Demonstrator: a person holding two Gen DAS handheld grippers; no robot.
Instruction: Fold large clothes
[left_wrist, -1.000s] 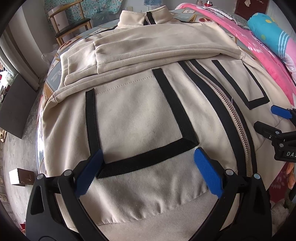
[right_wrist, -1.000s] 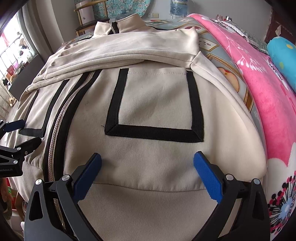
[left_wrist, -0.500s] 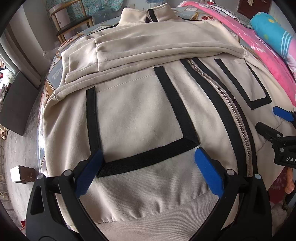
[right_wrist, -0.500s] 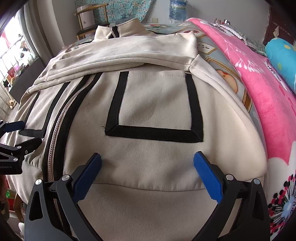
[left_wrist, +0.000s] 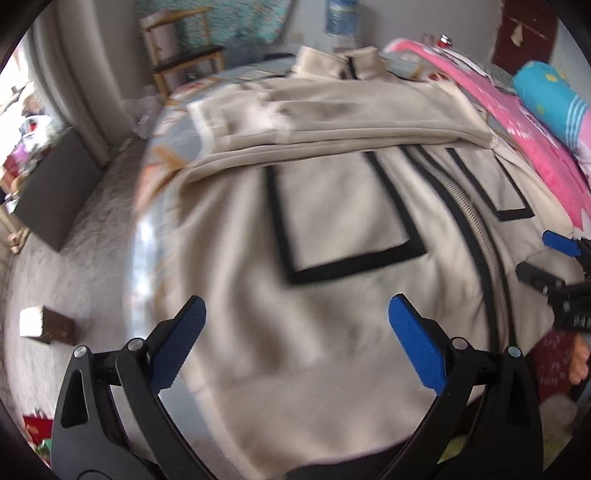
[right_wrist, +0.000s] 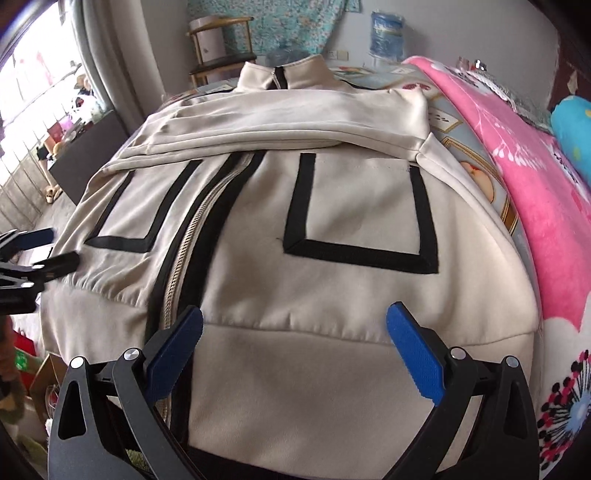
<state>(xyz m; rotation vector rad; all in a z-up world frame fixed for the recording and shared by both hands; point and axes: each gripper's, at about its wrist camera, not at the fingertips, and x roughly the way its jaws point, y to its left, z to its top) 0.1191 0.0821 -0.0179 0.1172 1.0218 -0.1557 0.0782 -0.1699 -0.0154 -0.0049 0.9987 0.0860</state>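
A beige zip jacket (left_wrist: 332, 206) with black-trimmed pockets lies face up on the bed, both sleeves folded across its chest; it also shows in the right wrist view (right_wrist: 354, 206). My left gripper (left_wrist: 295, 332) is open and empty, hovering over the hem at the jacket's left side. My right gripper (right_wrist: 295, 332) is open and empty over the hem at the right pocket. Each gripper shows at the edge of the other's view: the right one (left_wrist: 554, 258), the left one (right_wrist: 33, 254).
A pink blanket (right_wrist: 535, 184) and a blue pillow (left_wrist: 550, 96) lie along the bed's right side. A wooden chair (left_wrist: 184, 59) and a water bottle (right_wrist: 386, 37) stand at the back. The floor (left_wrist: 66, 280) with a small box lies to the left.
Both grippers have pulled back toward the hem and lifted, so more of the jacket and the room shows. The left view has swung left and is blurred. Both stay open.
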